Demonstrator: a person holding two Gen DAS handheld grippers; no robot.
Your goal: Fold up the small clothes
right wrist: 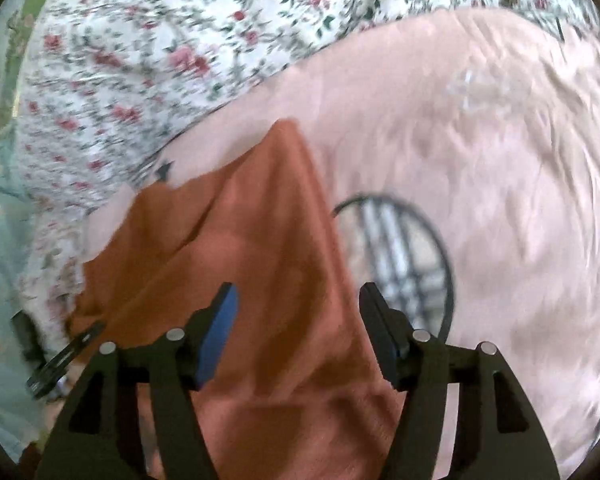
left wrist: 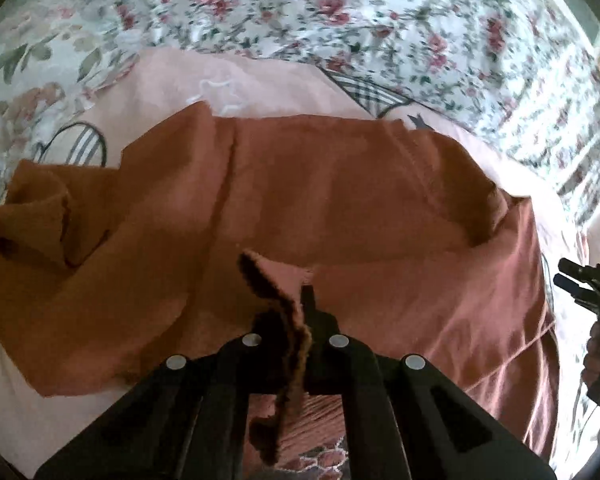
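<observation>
Rust-orange knit garment (left wrist: 300, 184), small and soft, spread rumpled over pale pink printed sheet (right wrist: 480, 160), floral bedspread (left wrist: 340, 12) beyond.

Left gripper (left wrist: 300, 304): jaws together, clamped on a fuzzy hem edge of the orange cloth. Pinched fold sticks up between the jaws and trails back toward the camera. Bulk of garment ahead of the jaws, bunched sleeve-like lump far out to the left of them.

Right gripper (right wrist: 296, 300): jaws apart, blue pads (right wrist: 220, 332) facing bare air. Orange cloth lies below and between them, not pinched (no contact visible, though frame is motion-blurred). Pointed corner of cloth straight ahead of the jaws; black oval print (right wrist: 400, 264) on the sheet just off the right jaw.

Step in hand, as judged: mid-fold, one edge held by left, right freed and repositioning for a new grab.

Next move likely calls for:
- right jaws lowered onto a matching edge or corner, closed on a single layer only
- both grips carried together across the body so the edge lands square
- keeping left pinch firm (thin hem, could slip)

Risk: grabbing pink sheet along with the cloth.
</observation>
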